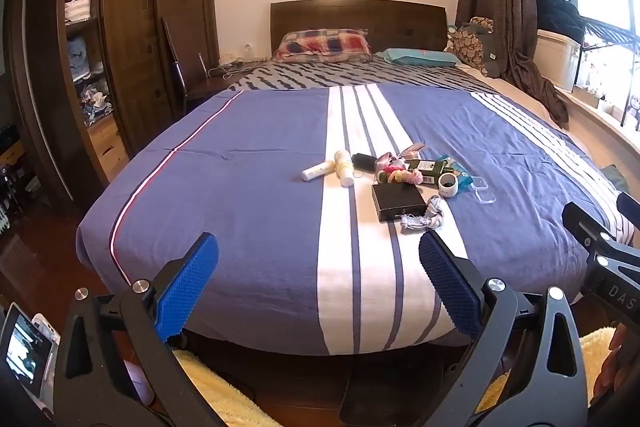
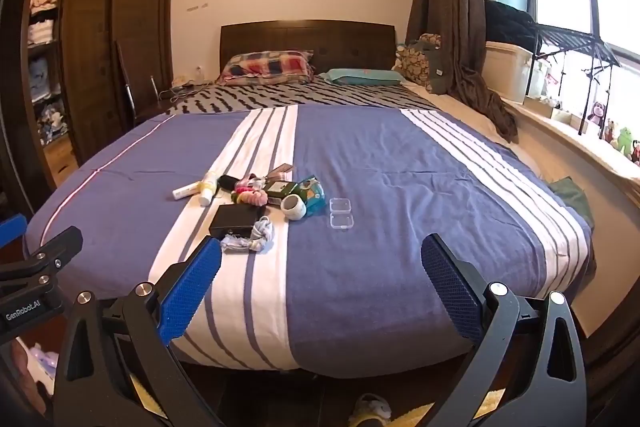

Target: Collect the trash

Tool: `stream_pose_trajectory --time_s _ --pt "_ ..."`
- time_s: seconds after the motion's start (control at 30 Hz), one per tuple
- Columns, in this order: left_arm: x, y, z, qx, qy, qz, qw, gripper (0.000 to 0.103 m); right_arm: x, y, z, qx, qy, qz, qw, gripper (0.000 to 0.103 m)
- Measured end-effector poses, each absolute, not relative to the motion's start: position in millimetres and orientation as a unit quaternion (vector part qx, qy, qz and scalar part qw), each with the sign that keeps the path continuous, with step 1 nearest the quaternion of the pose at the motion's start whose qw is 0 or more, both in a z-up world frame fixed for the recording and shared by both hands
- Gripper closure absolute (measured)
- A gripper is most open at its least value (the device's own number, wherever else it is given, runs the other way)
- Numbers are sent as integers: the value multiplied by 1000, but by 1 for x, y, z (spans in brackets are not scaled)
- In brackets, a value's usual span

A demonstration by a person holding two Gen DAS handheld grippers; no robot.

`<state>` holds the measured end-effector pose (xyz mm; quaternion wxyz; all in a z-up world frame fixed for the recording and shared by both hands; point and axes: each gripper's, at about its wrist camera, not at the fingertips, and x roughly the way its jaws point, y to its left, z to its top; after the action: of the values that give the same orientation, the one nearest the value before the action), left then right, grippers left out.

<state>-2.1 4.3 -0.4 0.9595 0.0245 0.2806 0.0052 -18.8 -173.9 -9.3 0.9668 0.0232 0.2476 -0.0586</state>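
Blue-and-white striped bedding covers the bed (image 1: 248, 187), and every loose item lies in one cluster on it, on and just right of the white stripe band, well short of the pillows.

Largest in the cluster is one black box (image 1: 398, 201), flat and rigid; it looks light and is best pinched across its short sides. Behind the box lies one dark green carton (image 1: 430, 167), stiff card that would likely crush if squeezed hard. Right of the carton sits one teal packet (image 1: 464, 175), soft, crinkly and probably slippery, best taken at an edge. Left of the box lie two pale tubes (image 1: 346, 167), round and apt to roll, so grip them mid-body. Right of the box are two clear plastic cases (image 2: 341, 213), small, hard, smooth and low against the cover. One white tape roll (image 1: 449, 183) stands beside the packet, firm at its rim. One crumpled rag (image 1: 425, 217) touches the box's near corner, soft and easy to bunch. Fuzzy hair ties (image 1: 402, 175) lie behind the box, too tangled to count.

The left gripper (image 1: 318, 281) and right gripper (image 2: 320, 281) both hover spread wide over the foot of the bed, holding nothing.
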Motion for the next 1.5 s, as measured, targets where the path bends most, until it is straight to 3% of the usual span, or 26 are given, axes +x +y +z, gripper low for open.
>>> stream_pose_trajectory --time_s 1.5 --pt "-5 7 5 21 273 7 962 8 -20 -171 -4 32 243 -37 969 3"
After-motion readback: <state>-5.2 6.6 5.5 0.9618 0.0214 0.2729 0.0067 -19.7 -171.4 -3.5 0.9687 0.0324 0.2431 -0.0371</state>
